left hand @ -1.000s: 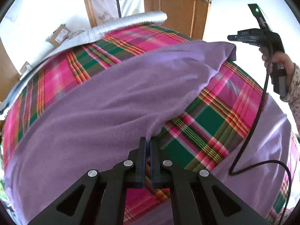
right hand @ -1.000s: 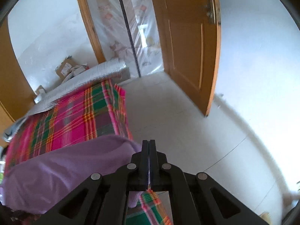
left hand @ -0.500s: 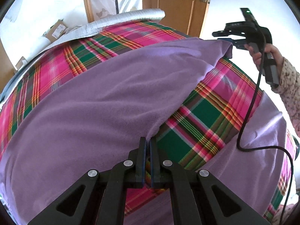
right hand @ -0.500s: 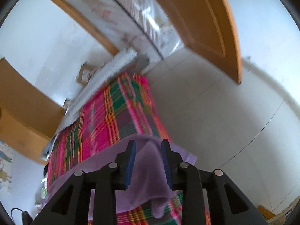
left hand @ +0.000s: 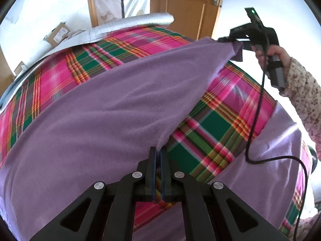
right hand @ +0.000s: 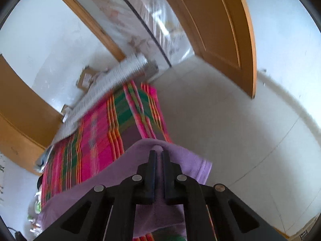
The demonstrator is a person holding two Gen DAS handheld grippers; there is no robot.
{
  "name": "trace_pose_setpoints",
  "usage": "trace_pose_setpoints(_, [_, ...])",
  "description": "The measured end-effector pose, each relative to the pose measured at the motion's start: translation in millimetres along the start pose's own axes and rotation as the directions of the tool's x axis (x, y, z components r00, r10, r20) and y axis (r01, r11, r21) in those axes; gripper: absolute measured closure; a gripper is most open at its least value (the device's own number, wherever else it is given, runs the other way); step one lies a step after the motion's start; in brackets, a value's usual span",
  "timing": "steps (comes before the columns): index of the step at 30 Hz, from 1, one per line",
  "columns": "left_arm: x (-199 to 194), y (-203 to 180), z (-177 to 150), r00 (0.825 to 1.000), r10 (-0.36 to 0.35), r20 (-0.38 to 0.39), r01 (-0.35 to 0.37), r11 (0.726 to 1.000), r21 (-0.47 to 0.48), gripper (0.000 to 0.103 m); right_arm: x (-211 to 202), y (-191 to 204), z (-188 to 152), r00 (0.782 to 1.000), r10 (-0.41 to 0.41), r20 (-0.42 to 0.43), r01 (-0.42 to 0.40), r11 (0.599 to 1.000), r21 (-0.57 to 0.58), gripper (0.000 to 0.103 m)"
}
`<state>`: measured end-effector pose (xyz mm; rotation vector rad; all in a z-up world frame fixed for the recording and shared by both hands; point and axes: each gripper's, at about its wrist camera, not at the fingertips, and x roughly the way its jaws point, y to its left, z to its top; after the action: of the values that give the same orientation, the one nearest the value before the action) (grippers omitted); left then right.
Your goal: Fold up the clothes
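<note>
Left gripper (left hand: 158, 156) clamped on purple cloth (left hand: 100, 120) at lower centre; right gripper (right hand: 158, 156) just closed onto far corner, upper right in left view. Cloth spread over plaid bed (left hand: 210, 124). Best lifted evenly, kept taut, corners matched before lowering.

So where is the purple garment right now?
The purple garment lies across the plaid bedspread, one edge pinched in the left gripper and a far corner in the right gripper.
</note>
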<state>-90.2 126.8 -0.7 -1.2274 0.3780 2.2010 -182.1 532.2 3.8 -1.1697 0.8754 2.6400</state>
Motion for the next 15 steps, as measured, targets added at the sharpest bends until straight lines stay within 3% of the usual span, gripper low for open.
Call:
trace_pose_setpoints(3, [5,-4,-1,1.000,-0.005,-0.014,0.005,1.000,0.011,0.100,8,4,0,0.993,-0.114,0.003,0.114,0.993,-0.035,0.095])
trace_pose_setpoints(7, [7,-2,-3,1.000,-0.013,-0.022,0.013,1.000,0.002,0.100,11,-7,-2,0.986,-0.167,0.001,0.167,0.986,0.005,0.093])
trace_pose_setpoints(15, [7,0,-3,0.999,-0.033,-0.021,0.033,0.999,-0.020,0.099,-8,3,-21,0.996,-0.093,-0.002,0.093,0.995,-0.035,0.089])
